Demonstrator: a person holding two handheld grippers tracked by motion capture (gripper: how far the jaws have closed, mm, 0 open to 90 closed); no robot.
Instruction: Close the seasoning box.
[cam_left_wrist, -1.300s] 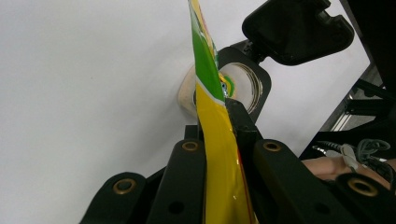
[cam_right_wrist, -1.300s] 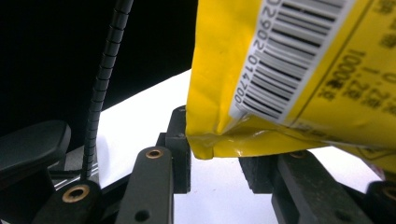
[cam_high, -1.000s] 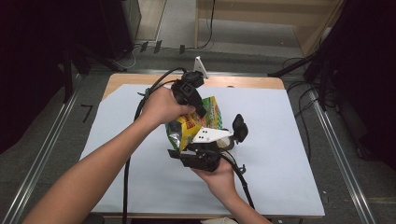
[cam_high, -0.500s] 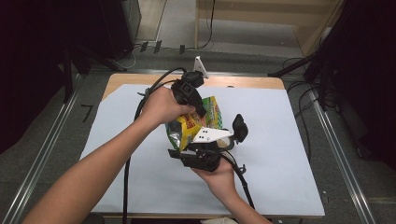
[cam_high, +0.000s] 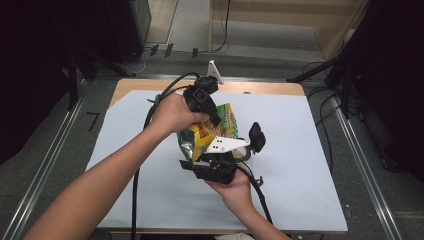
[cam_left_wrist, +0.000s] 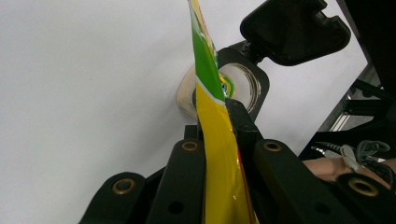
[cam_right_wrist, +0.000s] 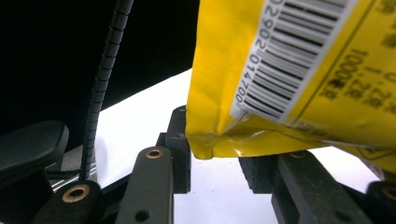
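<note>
White sheeting (cam_high: 125, 165) covers the table, with bare wood along the far edge and dark floor, rails and cables around it.

At centre left of the high view, a forearm comes up from the lower left corner and its hand holds the left gripper (cam_high: 212, 116) above the middle of the sheet. Its jaws are clenched on the top edge of a yellow and green snack bag (cam_high: 207, 137); in the left gripper view the flattened film (cam_left_wrist: 217, 135) runs straight up between the two black jaws, pinched tight. A tape roll (cam_left_wrist: 219, 91) lies on the sheet beyond them.

Just right and lower, near bottom centre, the other hand holds the right gripper (cam_high: 202, 167) under the bag. In the right gripper view the bag's lower corner (cam_right_wrist: 224, 140), barcode side facing the camera, sits between partly open jaws; whether the pads actually press it, I can't tell.

So the bag is lifted off the sheet, gripped at the top and met from below at the bottom. As I judge it, the pick-up is done, and whatever comes next, a pull to open it or a handover, has not started.

Against the earlier frames nothing differs: both hands, both grippers and the bag sit as they did.
</note>
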